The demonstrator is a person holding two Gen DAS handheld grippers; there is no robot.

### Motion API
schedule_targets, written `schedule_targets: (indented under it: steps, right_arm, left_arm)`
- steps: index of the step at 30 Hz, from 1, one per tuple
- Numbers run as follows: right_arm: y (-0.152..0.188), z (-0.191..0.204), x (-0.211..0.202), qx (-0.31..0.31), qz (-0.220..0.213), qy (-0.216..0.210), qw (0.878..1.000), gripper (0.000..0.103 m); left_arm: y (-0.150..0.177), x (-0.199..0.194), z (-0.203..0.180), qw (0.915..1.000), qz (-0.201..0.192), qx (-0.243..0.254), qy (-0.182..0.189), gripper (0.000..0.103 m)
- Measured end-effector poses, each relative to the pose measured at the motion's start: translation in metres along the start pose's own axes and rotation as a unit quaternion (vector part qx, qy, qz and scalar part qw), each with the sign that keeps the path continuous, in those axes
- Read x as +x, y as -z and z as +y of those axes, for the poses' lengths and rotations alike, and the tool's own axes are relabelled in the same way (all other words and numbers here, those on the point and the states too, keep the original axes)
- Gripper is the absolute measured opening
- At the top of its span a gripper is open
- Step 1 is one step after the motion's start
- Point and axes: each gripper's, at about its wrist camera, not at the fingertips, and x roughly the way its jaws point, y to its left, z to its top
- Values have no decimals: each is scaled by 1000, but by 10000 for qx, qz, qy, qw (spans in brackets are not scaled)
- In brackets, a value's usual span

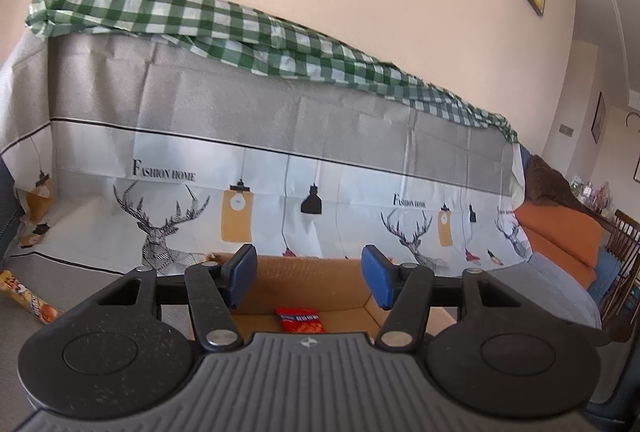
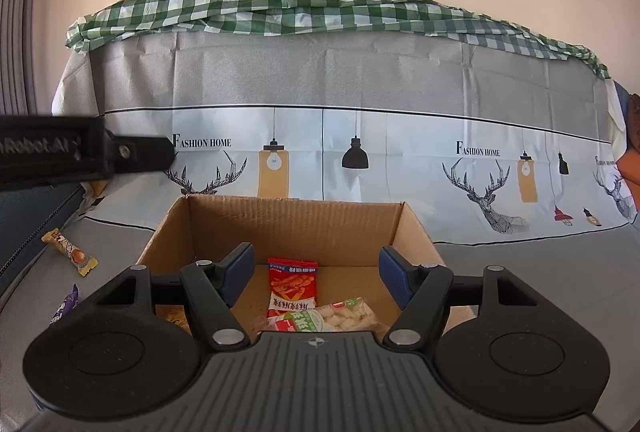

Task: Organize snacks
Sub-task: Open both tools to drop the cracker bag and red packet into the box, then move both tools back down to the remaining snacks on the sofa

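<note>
An open cardboard box (image 2: 280,224) stands on the covered sofa seat. Inside it lie a red snack packet (image 2: 292,286) and a clear bag of pale snacks with a green label (image 2: 340,318). My right gripper (image 2: 318,278) hovers over the box, open, with nothing between its blue pads. In the left wrist view the same box (image 1: 320,284) shows behind my left gripper (image 1: 308,278), which is also open and empty; the red packet (image 1: 300,320) peeks out below it. A yellow wrapped snack bar (image 2: 70,252) lies left of the box, seen too as a yellow bar (image 1: 30,302).
A purple wrapper (image 2: 66,304) lies at the left edge of the seat. The left gripper's black body (image 2: 80,151) juts in from the left. The sofa back carries a deer-print cloth (image 2: 320,159) and a green checked cloth (image 2: 300,5). Orange cushions (image 1: 560,232) sit far right.
</note>
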Motion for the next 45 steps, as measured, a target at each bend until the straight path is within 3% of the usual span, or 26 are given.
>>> schedule_targets:
  steps: [6, 9, 14, 19, 22, 23, 24, 26, 29, 35, 38, 40, 43, 45]
  right_arm:
    - [3, 16, 2, 22, 158, -24, 9999, 70]
    - [3, 24, -3, 64, 73, -121, 9999, 70]
    - [5, 42, -13, 190, -12, -331, 9993, 69]
    - [7, 66, -23, 170, -107, -678, 9975, 62]
    - [9, 84, -25, 127, -115, -959, 9952, 54]
    - [10, 90, -24, 105, -111, -1060, 9942, 47]
    - [11, 97, -24, 83, -102, -1182, 9929, 44]
    - [14, 111, -25, 19, -108, -1414, 9899, 32]
    - [21, 135, -28, -125, -174, -1789, 9836, 27]
    - [45, 192, -30, -610, -85, -2384, 9692, 27]
    - [59, 218, -22, -861, 170, -2490, 9645, 27]
    - [62, 228, -19, -834, 106, -2564, 9629, 28]
    - [72, 239, -3, -908, 347, -2328, 9677, 35]
    - [74, 241, 8, -713, 439, -2268, 9703, 45]
  left_arm:
    - [1, -24, 12, 9993, -172, 276, -181, 50]
    - [0, -41, 23, 9986, -92, 381, -358, 37]
    - [-9, -71, 50, 9988, 222, 252, -348, 32]
    - [-19, -96, 67, 9918, 126, 1077, -679, 30]
    - [1, -98, 92, 9870, 120, 1287, -958, 30]
    - [3, -88, 102, 9832, 562, 1236, -1218, 27]
    - [4, -87, 111, 9808, 568, 1144, -1473, 25]
    - [4, -91, 131, 9844, 451, 795, -1501, 25]
    - [10, -85, 160, 9833, 683, 332, -1654, 25]
    - [6, -83, 201, 9783, 770, -399, -1880, 25]
    - [5, -86, 213, 9751, 759, -690, -1966, 25]
    - [6, -86, 220, 9721, 800, -811, -2052, 25]
    - [8, -84, 228, 9691, 882, -976, -2089, 25]
    - [9, -83, 233, 9675, 925, -1059, -2102, 25]
